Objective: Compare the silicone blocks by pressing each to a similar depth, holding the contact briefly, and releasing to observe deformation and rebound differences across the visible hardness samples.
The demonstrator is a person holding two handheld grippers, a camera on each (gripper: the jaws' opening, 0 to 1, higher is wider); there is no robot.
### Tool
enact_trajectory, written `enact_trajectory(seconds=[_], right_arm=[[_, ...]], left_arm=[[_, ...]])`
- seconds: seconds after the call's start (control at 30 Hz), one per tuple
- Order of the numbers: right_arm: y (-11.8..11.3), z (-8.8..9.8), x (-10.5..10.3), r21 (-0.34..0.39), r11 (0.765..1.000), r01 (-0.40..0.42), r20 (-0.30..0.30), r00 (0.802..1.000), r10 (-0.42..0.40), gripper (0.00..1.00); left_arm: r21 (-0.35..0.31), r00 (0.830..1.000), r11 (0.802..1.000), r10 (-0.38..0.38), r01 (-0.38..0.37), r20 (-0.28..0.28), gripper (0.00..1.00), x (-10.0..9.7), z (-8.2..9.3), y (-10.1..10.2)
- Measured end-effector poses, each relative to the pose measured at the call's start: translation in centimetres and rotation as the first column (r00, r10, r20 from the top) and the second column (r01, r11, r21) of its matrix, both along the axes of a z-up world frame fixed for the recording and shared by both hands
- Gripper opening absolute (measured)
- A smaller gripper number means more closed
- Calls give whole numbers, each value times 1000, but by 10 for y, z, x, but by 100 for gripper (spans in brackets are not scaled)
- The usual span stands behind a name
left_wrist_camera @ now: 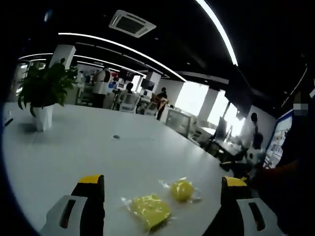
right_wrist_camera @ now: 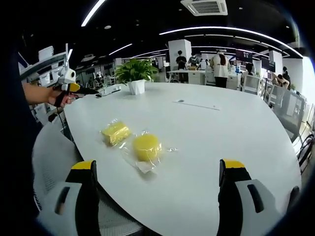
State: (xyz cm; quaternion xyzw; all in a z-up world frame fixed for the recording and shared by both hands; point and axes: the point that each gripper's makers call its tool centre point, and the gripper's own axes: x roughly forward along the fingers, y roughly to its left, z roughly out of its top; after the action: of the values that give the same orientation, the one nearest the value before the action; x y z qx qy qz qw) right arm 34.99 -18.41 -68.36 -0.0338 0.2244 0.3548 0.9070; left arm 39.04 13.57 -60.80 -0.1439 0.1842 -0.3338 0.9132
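While both pairs of jaws stand wide apart and grasp nothing, two yellow silicone samples are seen lying on the white table, each sealed in clear, crinkled plastic. In the right gripper view the rectangular block lies left of centre, with the round block just beside it — apart, though their wrappers nearly meet. The right gripper is held back from both. In the left gripper view the rectangular block is seen at bottom centre, between the jaws of the left gripper, and the round block lies just beyond. A potted plant is seen at upper left.
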Motion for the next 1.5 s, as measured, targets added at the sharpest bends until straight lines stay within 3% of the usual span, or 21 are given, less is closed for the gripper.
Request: enact_trajectory(seconds=[0.2, 0.33, 0.57, 0.7, 0.8, 1.17, 1.5], right_arm=[[-3, 0, -4, 5, 1000, 0, 0, 1000, 0, 97], [-4, -1, -6, 10, 1000, 6, -3, 1000, -6, 97], [-6, -2, -7, 21, 1000, 17, -1, 1000, -17, 97], [-6, -2, -8, 29, 999, 23, -2, 1000, -23, 97], [-8, -3, -8, 32, 999, 29, -5, 1000, -29, 97], [-7, -4, -5, 44, 998, 40, -10, 999, -40, 97], [-4, -5, -6, 33, 999, 36, -16, 999, -35, 97]], left_arm=[[-13, 999, 999, -42, 41, -18, 100, 11, 5, -27], [-40, 999, 999, -21, 20, -28, 100, 26, 8, -39], [-77, 995, 997, -38, 32, -87, 100, 40, 1, -62], [-107, 988, 994, -24, 7, -153, 99, 50, -11, -70], [-185, 978, 982, -8, -31, -207, 99, 59, -14, -75], [-214, 953, 976, -40, -26, -300, 99, 79, -46, -101], [-211, 917, 977, -70, -16, -393, 100, 85, -84, -126]])
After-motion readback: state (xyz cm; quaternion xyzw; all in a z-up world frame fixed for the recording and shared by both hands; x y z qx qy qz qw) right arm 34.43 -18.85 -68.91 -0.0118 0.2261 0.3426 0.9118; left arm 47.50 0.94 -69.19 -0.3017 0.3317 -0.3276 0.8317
